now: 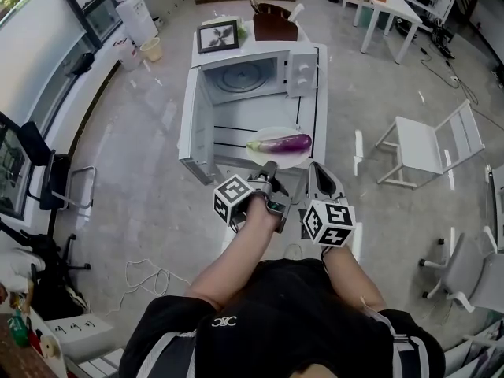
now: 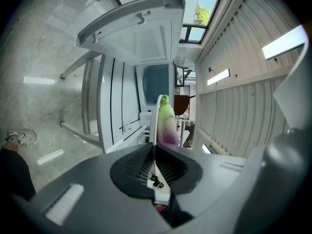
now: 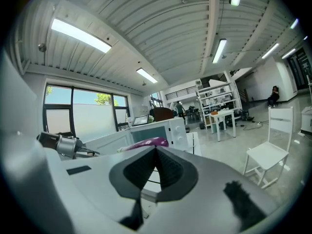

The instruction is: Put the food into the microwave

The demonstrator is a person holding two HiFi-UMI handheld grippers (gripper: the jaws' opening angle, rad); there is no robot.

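Observation:
A purple eggplant (image 1: 282, 142) lies on a white plate (image 1: 283, 161) held in front of the open white microwave (image 1: 244, 77). The microwave's door (image 1: 191, 124) hangs open to the left. My left gripper (image 1: 270, 168) is shut on the plate's near rim. In the left gripper view the rim (image 2: 155, 121) runs edge-on between the jaws of my left gripper (image 2: 153, 152), with the eggplant (image 2: 166, 123) beyond. My right gripper (image 1: 316, 170) hovers beside the plate's right edge. The right gripper view shows my right gripper (image 3: 156, 150) shut with nothing visible between the pads.
The microwave stands on a white table (image 1: 315, 116). A framed picture (image 1: 218, 35) lies on top of it, with a brown chair (image 1: 275, 24) behind. A white folding chair (image 1: 429, 144) stands right, an office chair (image 1: 55, 179) left, and a cable (image 1: 146, 278) lies on the floor.

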